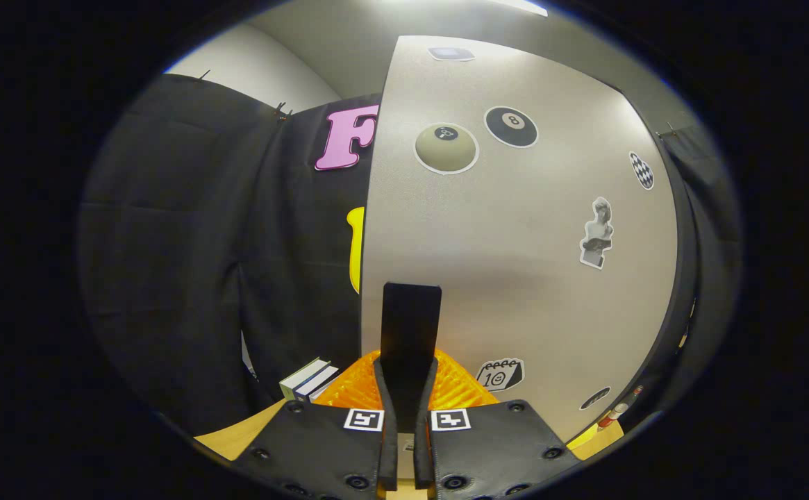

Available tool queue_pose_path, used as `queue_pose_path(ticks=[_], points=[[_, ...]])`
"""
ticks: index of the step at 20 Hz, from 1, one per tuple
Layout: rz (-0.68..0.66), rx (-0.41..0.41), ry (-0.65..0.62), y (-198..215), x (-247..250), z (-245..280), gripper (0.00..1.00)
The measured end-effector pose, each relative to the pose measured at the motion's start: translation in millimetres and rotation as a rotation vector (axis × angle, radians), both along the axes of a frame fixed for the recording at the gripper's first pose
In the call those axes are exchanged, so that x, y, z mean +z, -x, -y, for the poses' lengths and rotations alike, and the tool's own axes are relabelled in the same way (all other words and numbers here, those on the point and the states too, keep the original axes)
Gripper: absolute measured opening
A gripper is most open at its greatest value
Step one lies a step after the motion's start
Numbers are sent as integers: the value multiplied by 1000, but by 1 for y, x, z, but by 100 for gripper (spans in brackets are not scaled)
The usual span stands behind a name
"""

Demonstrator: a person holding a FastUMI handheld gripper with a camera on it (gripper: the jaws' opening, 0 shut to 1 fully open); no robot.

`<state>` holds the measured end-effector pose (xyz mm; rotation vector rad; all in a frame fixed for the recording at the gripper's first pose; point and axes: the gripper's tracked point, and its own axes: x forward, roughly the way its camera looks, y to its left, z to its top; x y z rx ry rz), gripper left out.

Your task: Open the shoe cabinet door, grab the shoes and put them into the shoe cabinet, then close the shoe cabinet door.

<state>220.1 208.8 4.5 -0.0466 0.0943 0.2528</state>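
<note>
Closed fingers of the hand-held gripper (410, 333) stand pressed together, pointing up against the shoe cabinet door (515, 229) — nothing is clamped between them. Just behind the fingers lies an orange ribbed thing (456, 389), touching the foot of the door. That pale grey door stands close ahead and carries stickers, among them an eight-ball sticker (511, 126) and a bust sticker (597, 232). Beside the door's edge, a few books (307, 380) rest on the wooden surface (237, 434).
</note>
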Motion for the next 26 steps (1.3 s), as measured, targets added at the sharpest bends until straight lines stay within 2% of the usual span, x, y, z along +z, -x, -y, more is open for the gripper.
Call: queue_pose_path(ticks=[6, 17, 26], points=[[-6, 58, -14, 14, -2, 10, 11], [-2, 60, -1, 41, 0, 34, 11], [-32, 35, -53, 56, -2, 53, 11]])
